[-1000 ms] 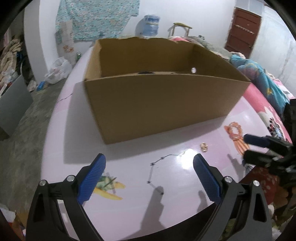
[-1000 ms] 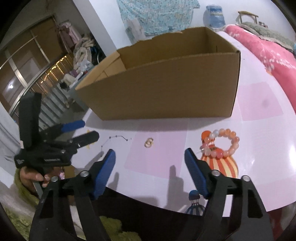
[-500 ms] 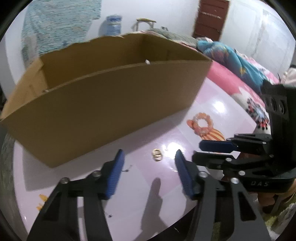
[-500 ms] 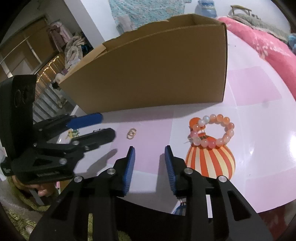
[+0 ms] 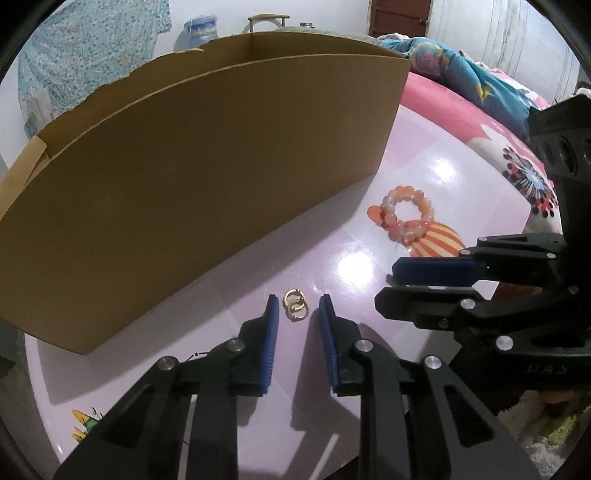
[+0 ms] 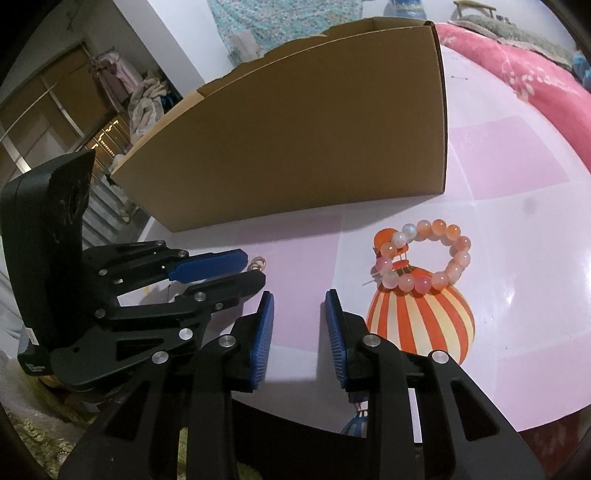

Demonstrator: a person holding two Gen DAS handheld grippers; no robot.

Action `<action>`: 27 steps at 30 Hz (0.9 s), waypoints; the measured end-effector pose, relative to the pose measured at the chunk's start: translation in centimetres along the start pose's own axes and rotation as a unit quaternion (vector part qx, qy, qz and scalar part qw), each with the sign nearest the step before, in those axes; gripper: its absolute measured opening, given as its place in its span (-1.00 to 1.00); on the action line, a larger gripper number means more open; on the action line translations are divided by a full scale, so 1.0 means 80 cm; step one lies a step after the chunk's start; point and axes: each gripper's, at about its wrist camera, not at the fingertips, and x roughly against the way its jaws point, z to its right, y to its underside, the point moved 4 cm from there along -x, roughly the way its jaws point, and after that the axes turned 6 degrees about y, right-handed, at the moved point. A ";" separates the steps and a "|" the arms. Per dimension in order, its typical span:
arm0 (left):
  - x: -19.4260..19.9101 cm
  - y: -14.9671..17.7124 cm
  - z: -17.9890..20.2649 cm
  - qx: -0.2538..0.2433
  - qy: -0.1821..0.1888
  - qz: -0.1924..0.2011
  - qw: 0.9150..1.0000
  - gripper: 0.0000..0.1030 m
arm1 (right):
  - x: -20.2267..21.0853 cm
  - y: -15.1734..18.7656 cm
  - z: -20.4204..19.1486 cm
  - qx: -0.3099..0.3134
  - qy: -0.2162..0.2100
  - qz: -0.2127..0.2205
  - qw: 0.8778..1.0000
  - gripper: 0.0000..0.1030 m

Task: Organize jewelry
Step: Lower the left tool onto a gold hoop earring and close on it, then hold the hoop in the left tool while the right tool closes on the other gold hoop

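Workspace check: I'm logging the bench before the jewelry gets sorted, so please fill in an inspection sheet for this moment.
Surface: glossy pink table with printed cartoon pictures.
Job's things: pair of gold rings lying on the table in front of the cardboard box; bead bracelet flat on the table to their right. What is in the box cannot be seen.
Clutter: thin chain, mostly hidden behind the left gripper.
Grippers: left gripper has just been closing, the rings between its tips, pads not yet touching them; right gripper narrowed on nothing, beside the bracelet.
Cables: nothing seen.
Surroundings: pink bedding, a water jug, a dark door.
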 end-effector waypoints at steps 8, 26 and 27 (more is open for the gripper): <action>0.001 0.001 -0.002 -0.010 -0.013 0.003 1.000 -0.80 | 0.002 0.001 -0.002 -0.001 0.002 0.002 1.000 -0.47; 0.041 0.031 -0.040 0.039 -0.012 0.037 0.999 -0.80 | 0.001 -0.007 -0.030 0.037 0.008 0.007 0.999 -0.45; 0.042 0.033 -0.044 0.043 -0.017 0.036 0.998 -0.80 | -0.001 -0.009 -0.036 0.046 0.008 0.008 0.999 -0.44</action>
